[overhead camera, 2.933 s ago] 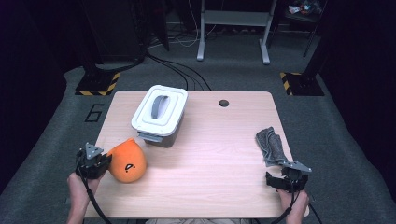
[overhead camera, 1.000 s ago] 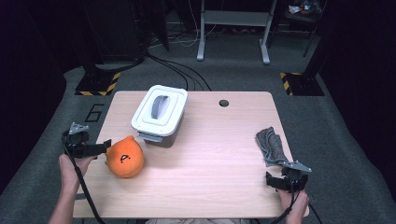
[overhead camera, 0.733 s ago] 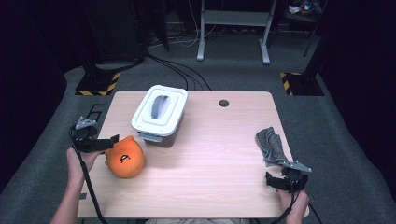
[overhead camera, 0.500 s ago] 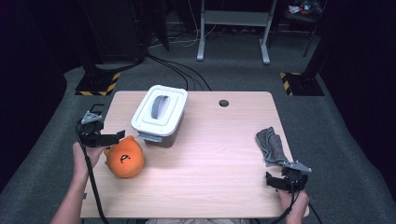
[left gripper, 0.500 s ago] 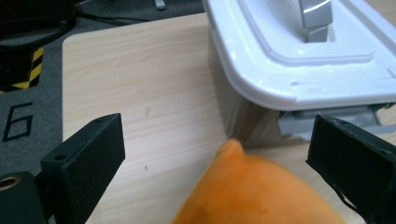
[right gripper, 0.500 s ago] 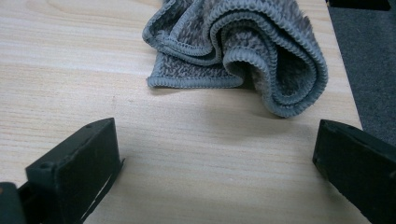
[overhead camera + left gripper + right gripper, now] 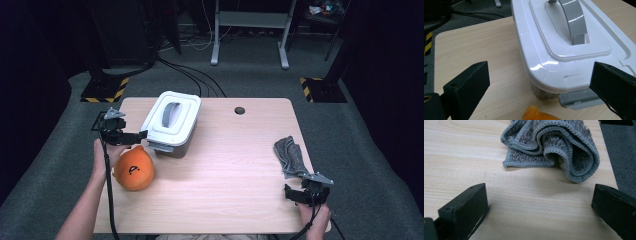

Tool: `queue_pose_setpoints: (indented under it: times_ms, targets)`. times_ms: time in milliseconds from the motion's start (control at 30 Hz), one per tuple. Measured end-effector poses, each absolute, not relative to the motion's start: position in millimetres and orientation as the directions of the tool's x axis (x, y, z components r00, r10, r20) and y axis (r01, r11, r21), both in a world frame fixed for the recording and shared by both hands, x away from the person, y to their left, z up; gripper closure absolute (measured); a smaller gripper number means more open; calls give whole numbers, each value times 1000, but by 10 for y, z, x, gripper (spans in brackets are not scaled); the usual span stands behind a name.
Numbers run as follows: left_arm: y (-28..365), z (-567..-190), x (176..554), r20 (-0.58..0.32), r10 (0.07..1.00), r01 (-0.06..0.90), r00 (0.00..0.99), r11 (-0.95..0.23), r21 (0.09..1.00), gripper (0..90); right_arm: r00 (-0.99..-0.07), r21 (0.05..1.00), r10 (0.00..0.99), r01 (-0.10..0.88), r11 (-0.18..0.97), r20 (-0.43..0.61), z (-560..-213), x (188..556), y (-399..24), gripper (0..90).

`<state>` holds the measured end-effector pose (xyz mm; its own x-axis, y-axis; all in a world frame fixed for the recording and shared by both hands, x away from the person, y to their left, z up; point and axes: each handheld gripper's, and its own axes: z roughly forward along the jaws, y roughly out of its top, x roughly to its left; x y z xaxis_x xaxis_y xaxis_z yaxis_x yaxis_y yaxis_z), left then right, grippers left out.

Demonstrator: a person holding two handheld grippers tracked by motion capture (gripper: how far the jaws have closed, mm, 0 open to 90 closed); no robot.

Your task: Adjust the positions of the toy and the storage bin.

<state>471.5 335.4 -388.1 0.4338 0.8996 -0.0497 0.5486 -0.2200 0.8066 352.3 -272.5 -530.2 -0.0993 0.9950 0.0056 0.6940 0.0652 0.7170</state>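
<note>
Wood table (image 7: 230, 185) w/ white box (image 7: 170, 125), orange plush (image 7: 134, 170), grey cloth (image 7: 291, 156).

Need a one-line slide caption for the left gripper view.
Open left gripper faces the white-lidded box on the table, orange toy just below.

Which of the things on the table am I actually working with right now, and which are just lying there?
In hand:
- left gripper, open, its fingers aimed at the near corner of the white lidded box
- orange plush toy, just below the left gripper

Lying about:
- grey cloth, in front of the open right gripper, untouched
- round hole in the table
</note>
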Motion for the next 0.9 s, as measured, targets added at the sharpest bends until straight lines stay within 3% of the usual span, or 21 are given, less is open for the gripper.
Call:
queue_pose_setpoints:
  times_ms: [433,633,900]
  targets:
    - [3273,-3988,5007,-71,892,577,446,-226,785,91,-99,718,995,693,64,6,-5302,3523,-2724,0]
    - [3268,-4018,5062,-75,878,578,472,-244,779,194,-99,717,995,694,64,6,-5301,3523,-2724,0]
    - [3199,-4070,5086,-83,850,570,520,-273,775,235,-105,722,995,689,70,3,-5305,3526,-2729,0]
